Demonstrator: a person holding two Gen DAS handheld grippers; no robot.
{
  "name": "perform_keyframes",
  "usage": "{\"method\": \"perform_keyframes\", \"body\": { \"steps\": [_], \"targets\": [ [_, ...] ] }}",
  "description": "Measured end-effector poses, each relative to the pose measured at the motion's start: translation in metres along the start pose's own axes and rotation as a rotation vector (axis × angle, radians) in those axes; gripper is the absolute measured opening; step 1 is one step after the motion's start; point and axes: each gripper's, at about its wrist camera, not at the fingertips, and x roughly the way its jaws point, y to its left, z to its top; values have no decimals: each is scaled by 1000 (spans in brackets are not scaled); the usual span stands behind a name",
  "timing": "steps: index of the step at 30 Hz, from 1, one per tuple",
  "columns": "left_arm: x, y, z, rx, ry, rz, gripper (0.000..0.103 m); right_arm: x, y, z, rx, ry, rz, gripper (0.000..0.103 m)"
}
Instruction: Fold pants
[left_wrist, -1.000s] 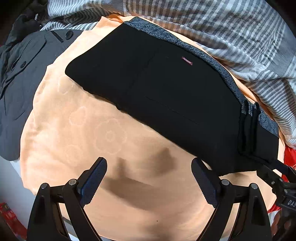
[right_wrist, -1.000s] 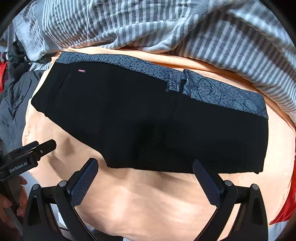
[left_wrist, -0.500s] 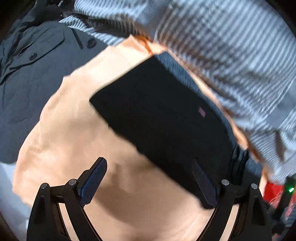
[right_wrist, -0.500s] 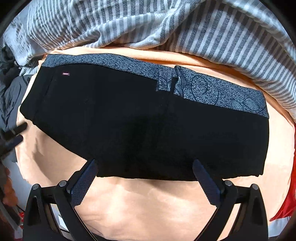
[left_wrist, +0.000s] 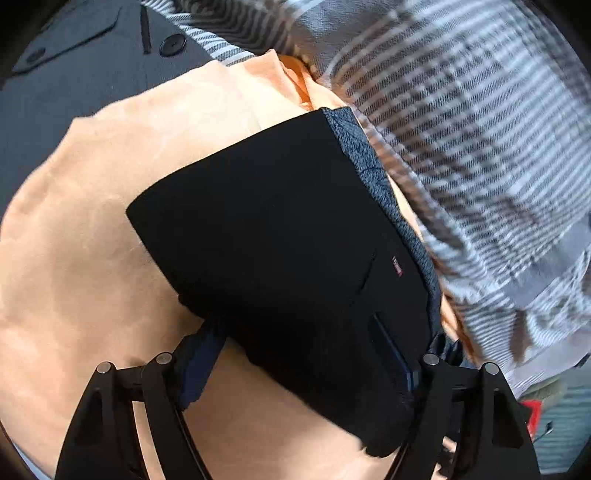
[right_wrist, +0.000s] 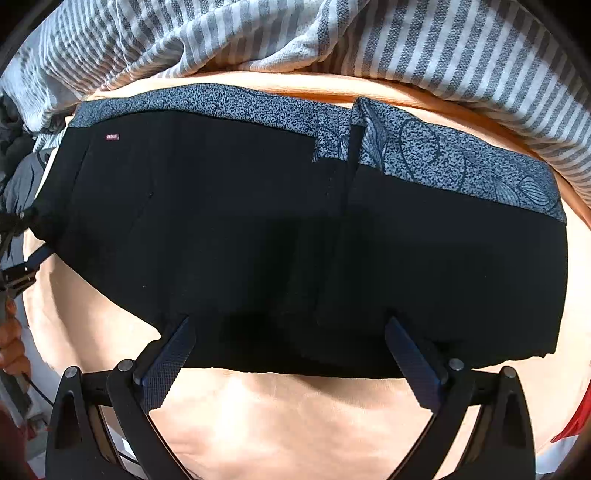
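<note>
The black pants (right_wrist: 280, 236) lie folded into a long band on the orange blanket (right_wrist: 295, 417), with a blue-grey patterned lining strip (right_wrist: 443, 155) along the far edge and a small red label (right_wrist: 112, 137). My right gripper (right_wrist: 291, 350) is open, its fingertips over the near edge of the pants. In the left wrist view the pants (left_wrist: 280, 251) show end-on. My left gripper (left_wrist: 299, 365) is open, its fingers straddling the near corner of the pants. The left gripper also shows at the left edge of the right wrist view (right_wrist: 18, 269).
A grey-and-white striped cover (right_wrist: 332, 37) is bunched behind the pants. A dark grey buttoned coat (left_wrist: 74, 74) lies beyond the blanket's left end. Something red (right_wrist: 576, 424) lies at the blanket's right edge. The orange blanket (left_wrist: 74, 258) extends left of the pants.
Both grippers moved forward onto the pants. The left one swung toward the pants' left end and now straddles its corner. The right fingertips now overlap the near edge. Both stayed open.
</note>
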Motion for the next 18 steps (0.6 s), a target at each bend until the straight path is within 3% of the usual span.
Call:
{"method": "perform_keyframes", "body": {
  "steps": [3,9,14,16,18],
  "targets": [
    [-6,-6,-2,27,-29,-31,79,2,1,-3,-4,-3,0,102],
    [7,3,0,24,-7,-12,79,8,3,-4,-10,-5,1,102],
    [16,-14,1,38,-32,88,77,11,2,-4,-25,-3,-3,103],
    [15,-18,0,52,-47,168,48,10,3,-3,-30,0,-4,103],
    [11,-19,0,67,-54,185,32,8,4,-3,-27,3,6,102]
  ]
}}
